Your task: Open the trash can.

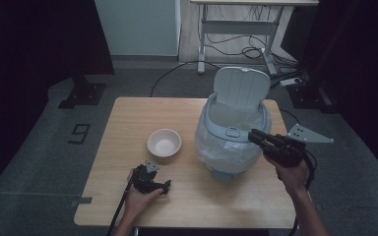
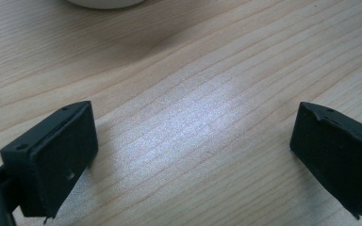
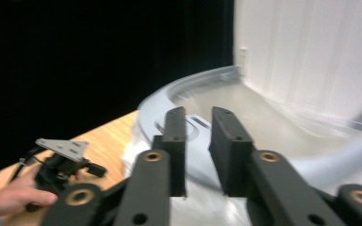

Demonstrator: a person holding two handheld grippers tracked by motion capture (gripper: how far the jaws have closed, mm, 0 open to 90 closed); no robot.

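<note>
High view, near to far: left gripper (image 1: 166, 186), black w/ grey plate on top, lies on the light wooden table (image 1: 128, 118) near its front edge, held by the person's left hand (image 1: 137, 197). Left gripper view: jaws spread wide, bare tabletop between them, nothing held. Just beyond it stands a small white round bowl (image 1: 164, 143), upright, apart from the gripper.

Right gripper (image 1: 252, 135), held in the right hand (image 1: 292, 173), points at the front rim of the pale grey-blue plastic bin (image 1: 225, 150) w/ clear bag liner. Right gripper view: jaws (image 3: 198, 120) stand narrowly parted, nothing between the pads; rim lies just beyond the tips, contact cannot be told (pic blurred).

Bin sits on the table's right half, beside the bowl. Its hinged lid (image 1: 241, 89) stands upright at the far side.
</note>
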